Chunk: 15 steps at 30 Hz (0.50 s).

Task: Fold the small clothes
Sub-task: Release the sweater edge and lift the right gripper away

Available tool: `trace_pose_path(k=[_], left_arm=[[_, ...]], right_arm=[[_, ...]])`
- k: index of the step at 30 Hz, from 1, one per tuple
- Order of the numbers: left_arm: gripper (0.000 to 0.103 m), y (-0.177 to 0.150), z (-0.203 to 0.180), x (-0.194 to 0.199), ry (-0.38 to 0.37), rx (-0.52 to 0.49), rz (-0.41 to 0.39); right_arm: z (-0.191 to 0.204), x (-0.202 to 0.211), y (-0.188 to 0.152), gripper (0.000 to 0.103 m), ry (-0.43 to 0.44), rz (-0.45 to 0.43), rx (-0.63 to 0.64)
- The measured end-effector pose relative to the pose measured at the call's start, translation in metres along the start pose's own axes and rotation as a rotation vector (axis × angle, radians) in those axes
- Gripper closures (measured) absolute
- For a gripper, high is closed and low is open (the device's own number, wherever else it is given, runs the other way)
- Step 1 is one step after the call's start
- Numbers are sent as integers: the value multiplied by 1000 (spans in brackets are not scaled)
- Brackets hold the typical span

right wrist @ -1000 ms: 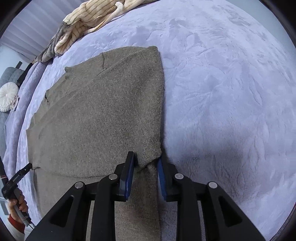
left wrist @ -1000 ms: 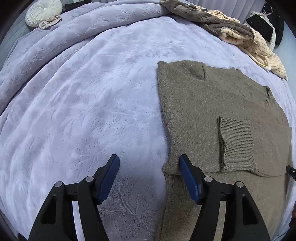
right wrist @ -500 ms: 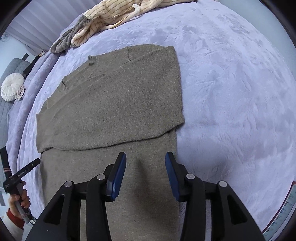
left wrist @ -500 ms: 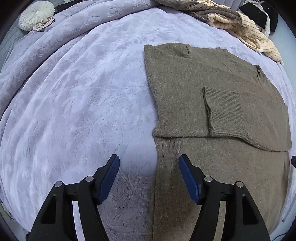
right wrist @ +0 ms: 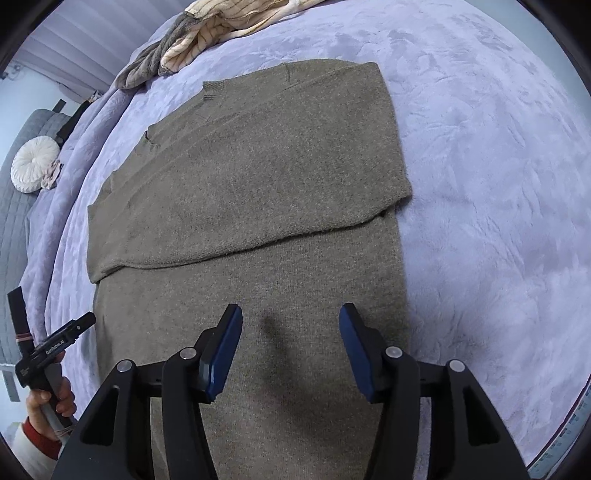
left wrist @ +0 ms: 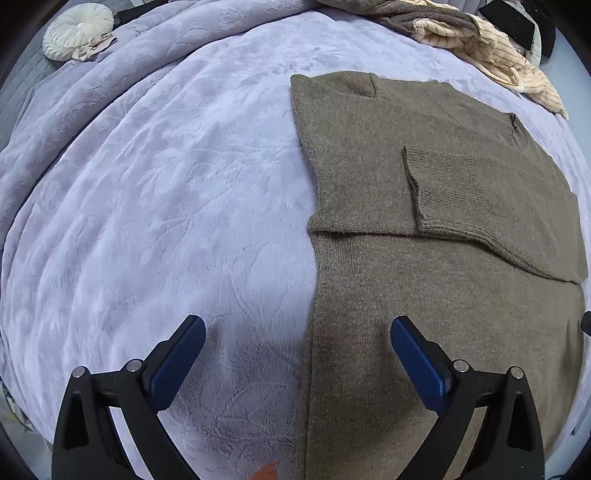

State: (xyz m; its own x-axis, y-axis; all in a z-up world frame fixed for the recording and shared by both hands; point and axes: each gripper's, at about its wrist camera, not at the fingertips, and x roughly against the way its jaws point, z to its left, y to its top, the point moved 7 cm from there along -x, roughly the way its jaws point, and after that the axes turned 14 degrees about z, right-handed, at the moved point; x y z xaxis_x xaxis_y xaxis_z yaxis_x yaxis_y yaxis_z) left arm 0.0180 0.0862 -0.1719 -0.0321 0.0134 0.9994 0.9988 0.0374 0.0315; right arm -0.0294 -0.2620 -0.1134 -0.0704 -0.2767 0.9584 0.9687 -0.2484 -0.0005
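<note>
On the far left of the lavender plush bedspread, well away from everything, a round cream tufted cushion is sitting up by the pillows. Moving right, the left gripper is hovering with its blue-padded jaws spread wide and nothing between them, straddling the near left side edge of the olive-brown knitted sweater: one pad is over bare bedspread, the other over the knit. The sweater is lying flat in the middle of the bed, its long axis running straight away from both grippers, with the sleeves folded in across the far half and a ribbed cuff lying on top. Further right, the right gripper is also gaping and empty, hanging wholly over the near body of the sweater, a little inside its right edge. In that view the person's left hand is showing low at the sweater's left border. Each tool is sitting nearest its own near corner, so I'd judge the next fold calls for both dropping onto the near hem and carrying it away toward the collar. Beyond the sweater, a heap of cream striped and grey clothes is waiting.
</note>
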Motion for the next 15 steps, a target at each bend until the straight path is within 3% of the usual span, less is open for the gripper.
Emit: trace_pose_path(k=[5, 15], left_arm=[[2, -10, -2, -1, 32, -1, 9], [2, -38, -10, 6, 15, -22, 71]], right_arm=[[12, 0, -8, 22, 21, -4, 36], [32, 0, -26, 22, 50, 30, 70]])
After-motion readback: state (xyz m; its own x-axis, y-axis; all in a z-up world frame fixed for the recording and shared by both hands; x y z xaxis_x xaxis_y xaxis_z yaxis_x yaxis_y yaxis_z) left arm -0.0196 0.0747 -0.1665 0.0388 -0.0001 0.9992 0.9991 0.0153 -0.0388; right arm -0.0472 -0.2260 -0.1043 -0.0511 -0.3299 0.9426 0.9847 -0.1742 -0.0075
